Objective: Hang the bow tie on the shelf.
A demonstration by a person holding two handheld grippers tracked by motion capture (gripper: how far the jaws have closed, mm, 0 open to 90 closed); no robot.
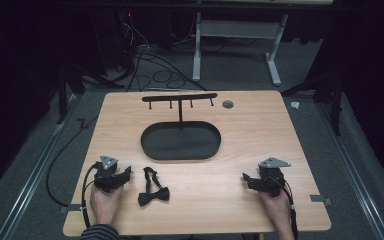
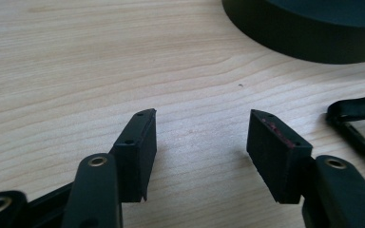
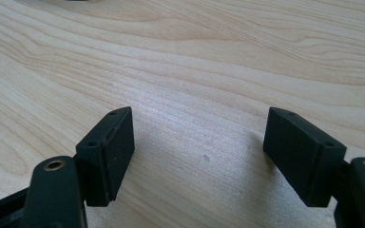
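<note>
So the biggest thing here is the wooden table (image 1: 260, 125), light grain, rounded corners, sitting on a grey floor with cables trailing behind it. Toward the far middle of it there's a black oval tray (image 1: 181, 140), and rising from its back edge is a thin black rack (image 1: 180, 97) with a crossbar and four little pegs hanging down. Just right of the crossbar's end there's a small grey round cap (image 1: 228, 104) set in the tabletop.

My left gripper (image 1: 128, 174) rests on the near-left part of the table, jaws spread wide with nothing but bare wood between them. In the left gripper view the tray's dark wall (image 2: 309, 40) sits up ahead to the right.

My right gripper (image 1: 245, 178) is on the near-right side, also gaping wide over bare wood, well apart from everything else.

Smallest thing: a black bow tie (image 1: 153, 192) with its strap looped out behind it, lying flat just beside my left gripper, near side of the tray. Its strap (image 2: 356, 116) pokes in at the right edge of the left gripper view.
</note>
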